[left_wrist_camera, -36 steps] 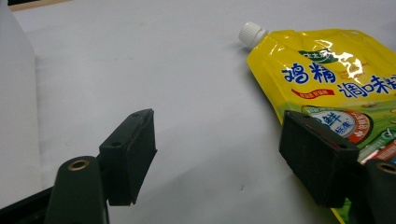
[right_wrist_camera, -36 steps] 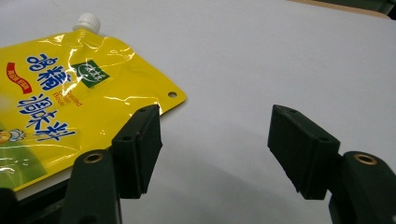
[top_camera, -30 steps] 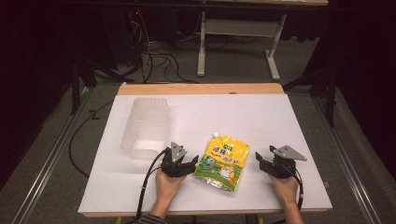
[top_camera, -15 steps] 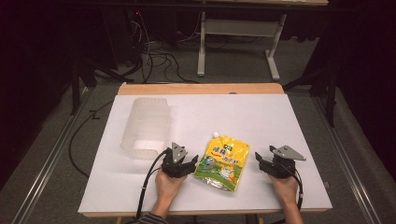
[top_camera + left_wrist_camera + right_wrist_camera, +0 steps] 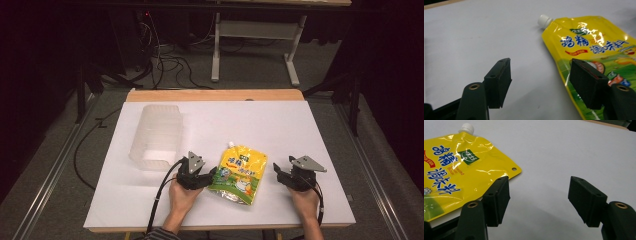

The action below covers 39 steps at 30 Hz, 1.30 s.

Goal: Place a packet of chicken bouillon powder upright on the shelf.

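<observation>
Jaws of the left gripper (image 5: pixel 212 176) stand wide apart with nothing pinched between them; they have just been opening a little further, and in the left gripper view one black pad hangs over bare white tabletop (image 5: pixel 280 125) while the other sits over the near left edge of the yellow spouted seasoning pouch (image 5: pixel 239 173), whether touching it I cannot tell. From that gripper the pouch lies just to its right, flat on the tabletop near the front edge, its white screw cap (image 5: pixel 544 20) pointing toward the far edge. Beyond the pouch, on its other side, the right gripper (image 5: pixel 278 176) rests with jaws likewise spread and holding nothing; in the right gripper view its left pad stands close by the pouch's right edge near a small punched hole (image 5: pixel 514 169), the other pad over bare tabletop. A clear plastic container (image 5: pixel 156 136) stands farther back toward the left edge, apart from the left gripper.
</observation>
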Available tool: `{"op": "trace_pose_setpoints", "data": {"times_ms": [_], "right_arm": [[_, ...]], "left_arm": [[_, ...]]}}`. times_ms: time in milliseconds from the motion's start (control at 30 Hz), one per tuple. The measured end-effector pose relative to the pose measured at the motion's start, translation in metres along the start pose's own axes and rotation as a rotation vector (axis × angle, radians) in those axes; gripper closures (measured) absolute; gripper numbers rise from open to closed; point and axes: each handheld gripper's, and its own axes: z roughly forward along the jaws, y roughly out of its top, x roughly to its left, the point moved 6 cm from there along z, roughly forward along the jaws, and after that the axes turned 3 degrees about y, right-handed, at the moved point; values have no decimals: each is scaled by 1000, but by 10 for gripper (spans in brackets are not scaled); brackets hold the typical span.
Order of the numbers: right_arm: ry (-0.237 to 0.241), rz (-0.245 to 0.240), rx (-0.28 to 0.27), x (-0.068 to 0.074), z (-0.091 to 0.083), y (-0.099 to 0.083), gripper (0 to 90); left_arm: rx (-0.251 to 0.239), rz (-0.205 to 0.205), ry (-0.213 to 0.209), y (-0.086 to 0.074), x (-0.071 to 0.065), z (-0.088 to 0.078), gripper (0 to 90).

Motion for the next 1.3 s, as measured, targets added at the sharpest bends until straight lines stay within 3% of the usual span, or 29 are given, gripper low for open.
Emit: {"op": "trace_pose_setpoints", "data": {"times_ms": [67,300,500,667,733,967,1067,1200,1300], "right_arm": [[2,-4,3,0,0,0,341],[-1,-9,9,1,1,0,339],[-5,-17,13,1,1,0,338],[-6,-29,19,2,2,0,337],[-9,-28,19,1,2,0,337],[-7,-32,26,2,2,-1,337],[-9,-34,22,2,2,0,335],[-16,-21,40,1,3,-1,330],[-16,-24,57,2,5,-1,331]], "left_arm": [[-23,-10,-19,9,-5,-2,332],[-5,-9,-53,21,-12,-2,290],[54,1,-91,32,-17,7,257],[123,-3,-121,37,-23,22,236],[174,3,-133,38,-27,33,230],[256,19,-141,38,-31,50,227],[277,-3,-150,39,-31,57,230],[323,7,-121,40,-31,68,226],[334,40,-109,37,-36,70,237]]}}
